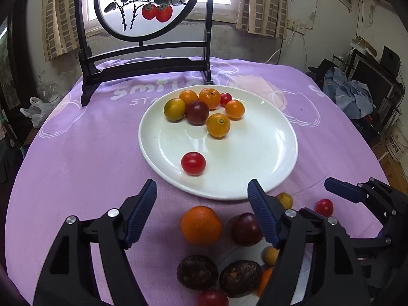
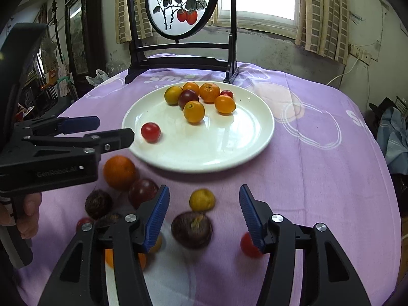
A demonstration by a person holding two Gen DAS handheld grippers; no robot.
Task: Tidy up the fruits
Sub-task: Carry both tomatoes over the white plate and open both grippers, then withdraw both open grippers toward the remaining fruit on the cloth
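The plate point(image 1: 255, 178) sits mid-table on the cloth point(image 1: 89, 153) and holds 8 fruits: a cluster of 7 at its far side and 1 red tomato point(image 1: 193, 163) alone near the front-left rim. The cluster counts 4 orange fruits point(image 1: 218, 125), 1 yellow-green tomato point(image 1: 174, 109), 1 dark purple tomato point(image 1: 196, 112) and 1 small red one point(image 1: 226, 99) at the back. Loose on the cloth in front of the plate lie more: an orange point(image 1: 201, 225), a purple tomato point(image 1: 246, 229) just beside it, a yellow fruit point(image 2: 202, 200), 3 dark wrinkled fruits point(image 2: 191, 229), and at least 2 red tomatoes point(image 2: 248, 246); others are partly hidden behind the fingers, so the full count cannot be told. The left gripper point(image 1: 202, 214) hangs over the orange with jaws spread wide and nothing between them. The right gripper point(image 2: 204, 214) also stands wide apart, the blurred wrinkled fruit and yellow fruit lying between its fingers, untouched. Writing: "smile" in white on the cloth, partly covered; "GenRobot.AI" on the left gripper's body in the right view. Behind the plate stands a round painted screen point(image 1: 148, 5) showing 2 red fruits.
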